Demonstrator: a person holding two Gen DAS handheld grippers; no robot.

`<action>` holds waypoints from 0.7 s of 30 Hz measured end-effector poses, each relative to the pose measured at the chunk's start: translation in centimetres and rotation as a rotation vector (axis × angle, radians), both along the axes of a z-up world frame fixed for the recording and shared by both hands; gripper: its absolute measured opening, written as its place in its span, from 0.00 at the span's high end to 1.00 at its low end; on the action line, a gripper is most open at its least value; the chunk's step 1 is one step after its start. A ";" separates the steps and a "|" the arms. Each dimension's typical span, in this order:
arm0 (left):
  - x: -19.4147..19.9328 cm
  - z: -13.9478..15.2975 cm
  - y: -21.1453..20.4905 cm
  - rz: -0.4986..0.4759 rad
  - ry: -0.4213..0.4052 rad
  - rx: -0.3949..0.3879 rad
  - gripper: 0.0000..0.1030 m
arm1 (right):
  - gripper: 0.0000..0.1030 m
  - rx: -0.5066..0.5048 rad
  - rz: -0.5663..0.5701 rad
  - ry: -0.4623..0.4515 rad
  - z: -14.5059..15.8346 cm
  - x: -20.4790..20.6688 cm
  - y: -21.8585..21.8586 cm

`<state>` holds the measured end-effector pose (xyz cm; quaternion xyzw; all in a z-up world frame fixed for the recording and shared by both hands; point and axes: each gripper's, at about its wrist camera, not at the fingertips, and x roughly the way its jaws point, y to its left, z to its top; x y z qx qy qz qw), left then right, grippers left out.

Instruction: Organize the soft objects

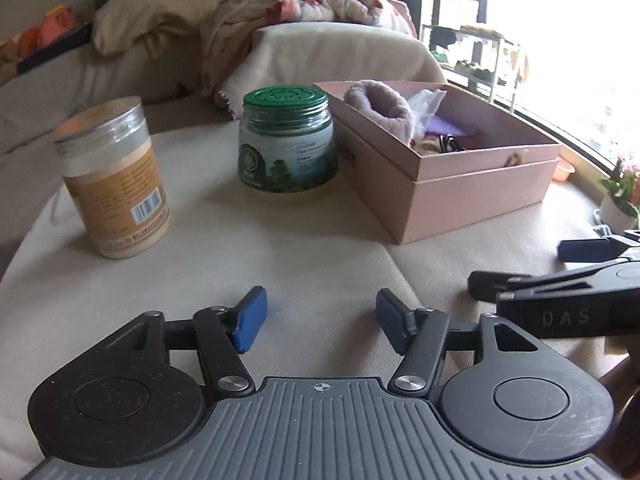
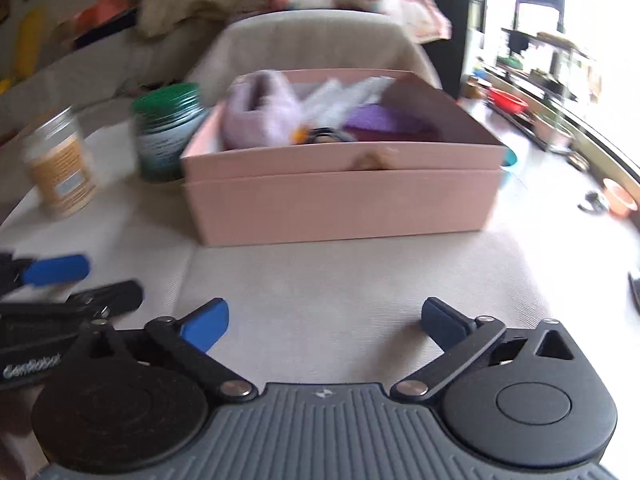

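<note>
A pink box (image 1: 472, 188) stands on the cloth-covered table (image 1: 280, 248). Inside lie a lilac fluffy item (image 1: 380, 106), a white cloth (image 1: 428, 100) and a purple piece (image 1: 448, 124). My left gripper (image 1: 320, 320) is open and empty, low over the table in front of the box. My right gripper (image 2: 324, 320) is open and empty, facing the box (image 2: 340, 200) from the front; its view is blurred. The lilac item (image 2: 260, 112) and the white cloth (image 2: 344, 96) show there too. The right gripper's fingers (image 1: 584, 250) show at the right edge of the left view.
A green-lidded jar (image 1: 286, 140) stands left of the box. A tan canister (image 1: 114, 180) stands further left. A sofa (image 1: 340, 52) with pillows and a floral blanket is behind the table. Shelves and plants are at the window on the right.
</note>
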<state>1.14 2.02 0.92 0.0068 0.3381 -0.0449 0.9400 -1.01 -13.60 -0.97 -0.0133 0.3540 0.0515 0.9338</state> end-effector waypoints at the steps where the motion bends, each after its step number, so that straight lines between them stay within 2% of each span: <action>1: -0.1 0.0 0.0 0.015 -0.004 -0.009 0.36 | 0.00 -0.005 -0.020 0.001 -0.1 0.2 -0.1; 4: -0.3 -0.2 -0.4 0.052 -0.028 -0.013 0.36 | 0.00 -0.012 -0.041 -0.010 -0.2 0.1 -0.2; 7: -0.5 -0.4 -1.0 0.084 -0.052 0.010 0.35 | 0.00 -0.006 -0.044 -0.063 -0.6 -0.6 -0.2; 21: -0.4 -0.4 -0.9 0.092 -0.053 0.003 0.35 | 0.00 -0.003 -0.033 -0.070 -0.8 -0.7 -0.5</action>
